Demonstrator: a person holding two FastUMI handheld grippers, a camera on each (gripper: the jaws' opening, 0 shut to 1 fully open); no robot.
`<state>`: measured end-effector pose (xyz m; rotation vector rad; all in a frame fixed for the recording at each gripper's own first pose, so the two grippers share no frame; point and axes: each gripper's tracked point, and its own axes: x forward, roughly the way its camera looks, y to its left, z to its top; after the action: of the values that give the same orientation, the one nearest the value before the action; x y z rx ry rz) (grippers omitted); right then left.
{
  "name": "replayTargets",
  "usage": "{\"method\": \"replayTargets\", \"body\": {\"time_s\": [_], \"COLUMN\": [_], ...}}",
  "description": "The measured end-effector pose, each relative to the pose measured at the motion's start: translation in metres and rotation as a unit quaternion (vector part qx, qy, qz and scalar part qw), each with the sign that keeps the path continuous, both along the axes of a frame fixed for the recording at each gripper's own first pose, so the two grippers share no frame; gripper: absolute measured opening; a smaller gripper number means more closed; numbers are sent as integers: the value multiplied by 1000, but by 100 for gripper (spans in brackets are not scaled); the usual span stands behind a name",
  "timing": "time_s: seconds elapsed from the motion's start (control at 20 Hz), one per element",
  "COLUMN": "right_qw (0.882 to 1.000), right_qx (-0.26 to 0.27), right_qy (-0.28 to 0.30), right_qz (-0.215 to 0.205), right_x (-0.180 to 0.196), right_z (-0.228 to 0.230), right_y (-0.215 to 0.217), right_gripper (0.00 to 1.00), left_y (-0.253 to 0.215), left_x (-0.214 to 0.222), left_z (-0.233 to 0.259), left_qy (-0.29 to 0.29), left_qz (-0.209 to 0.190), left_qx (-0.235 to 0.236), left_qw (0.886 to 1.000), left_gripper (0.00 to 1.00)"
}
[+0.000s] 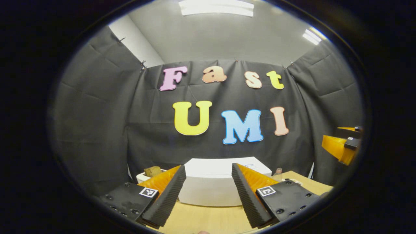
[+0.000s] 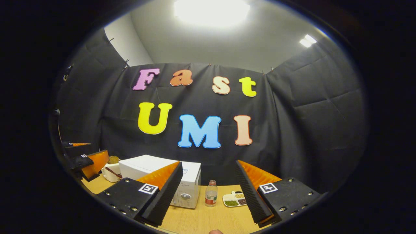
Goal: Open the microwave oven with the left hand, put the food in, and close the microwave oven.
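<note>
Left tongs (image 1: pixel 208 195) spread wide, nothing between, raised above counter (image 1: pixel 201 219), facing white microwave (image 1: pixel 211 188), door shut. Brown food (image 1: pixel 152 170) in white bowl (image 1: pixel 143 177) just left of microwave. Right tongs (image 2: pixel 208 195) also spread, empty, apart from microwave. Small bottle (image 2: pixel 211 194) and divided dish (image 2: pixel 234 199) on counter right of microwave.

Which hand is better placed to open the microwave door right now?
Left. The left gripper faces the microwave squarely, jaws open. The right gripper sits off to its side, near the bottle.
</note>
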<state>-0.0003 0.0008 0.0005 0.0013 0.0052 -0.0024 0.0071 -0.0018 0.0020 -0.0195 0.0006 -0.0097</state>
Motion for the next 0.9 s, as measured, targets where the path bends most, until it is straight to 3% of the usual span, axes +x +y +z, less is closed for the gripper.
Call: {"method": "replayTargets", "body": {"time_s": [0.5, 0.9], "right_qw": [1000, 999], "right_qx": [10, 14], "right_qy": [0, -2], "right_qz": [-6, -30], "right_x": [-14, -34], "right_z": [2, 4], "right_y": [-6, -24], "right_gripper": [97, 97], "left_y": [-10, -34], "left_x": [-8, 11], "left_z": [5, 8], "left_qy": [-7, -21], "left_qz": [-15, -40], "left_qx": [-5, -6], "left_qw": [1000, 999], "left_gripper": [95, 94]}}
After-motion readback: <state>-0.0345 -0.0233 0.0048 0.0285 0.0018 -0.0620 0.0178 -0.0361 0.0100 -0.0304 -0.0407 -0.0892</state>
